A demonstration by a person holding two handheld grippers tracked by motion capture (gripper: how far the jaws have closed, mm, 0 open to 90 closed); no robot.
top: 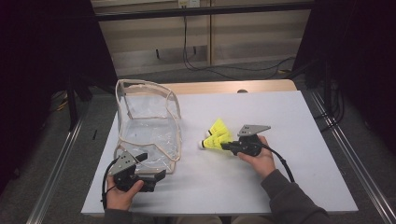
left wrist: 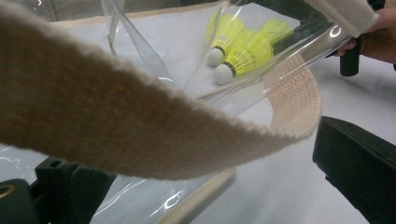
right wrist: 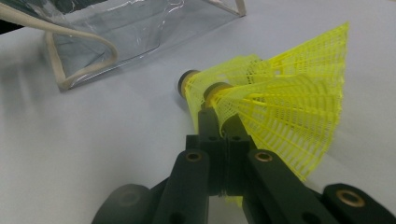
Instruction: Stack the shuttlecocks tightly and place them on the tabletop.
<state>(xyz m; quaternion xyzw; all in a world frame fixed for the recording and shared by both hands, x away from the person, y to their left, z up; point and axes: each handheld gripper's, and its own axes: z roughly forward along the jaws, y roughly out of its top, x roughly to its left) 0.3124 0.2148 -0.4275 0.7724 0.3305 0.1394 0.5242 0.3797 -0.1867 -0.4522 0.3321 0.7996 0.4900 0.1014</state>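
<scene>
A clear plastic bag with beige woven trim stands open on the left of the white board. My left gripper is at the bag's front edge, its jaws wide apart, and the beige strap runs across between them. Two yellow shuttlecocks with white cork tips lie right of the bag. They also show through the plastic, shuttlecocks. My right gripper is shut on the mesh skirt of one shuttlecock, with the other right beside it. In the high view my right gripper points left.
The white board lies on a wooden table and has bare room to the right and front. Metal rails run along both sides of the table. Cables lie on the floor behind it.
</scene>
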